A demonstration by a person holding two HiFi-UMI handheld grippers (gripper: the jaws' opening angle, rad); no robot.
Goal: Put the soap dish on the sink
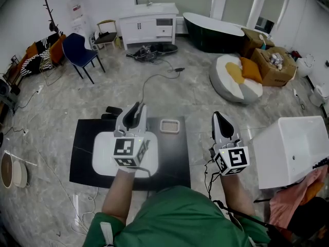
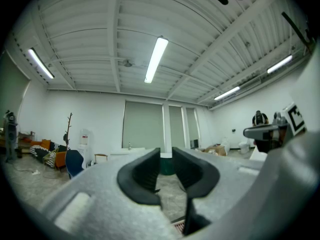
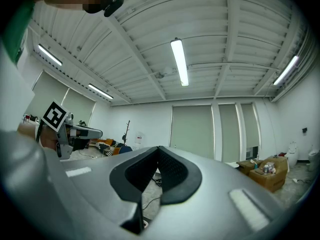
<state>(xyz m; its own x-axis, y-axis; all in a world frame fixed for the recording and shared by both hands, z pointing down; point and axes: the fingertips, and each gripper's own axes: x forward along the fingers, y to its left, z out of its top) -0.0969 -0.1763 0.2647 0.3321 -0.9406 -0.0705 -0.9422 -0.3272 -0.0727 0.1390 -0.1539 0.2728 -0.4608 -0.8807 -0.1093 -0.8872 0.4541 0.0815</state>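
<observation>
The soap dish (image 1: 169, 126) lies flat on the black slab (image 1: 85, 161), just beyond the far right corner of the white sink (image 1: 103, 156) and not on it. It sits just to the right of the left gripper (image 1: 136, 110), apart from it. The left gripper is held above the sink with its jaws a little apart and nothing between them, while the right gripper (image 1: 220, 119) is held off the slab's right edge, well to the right of the dish, with its jaws closed together and empty.
</observation>
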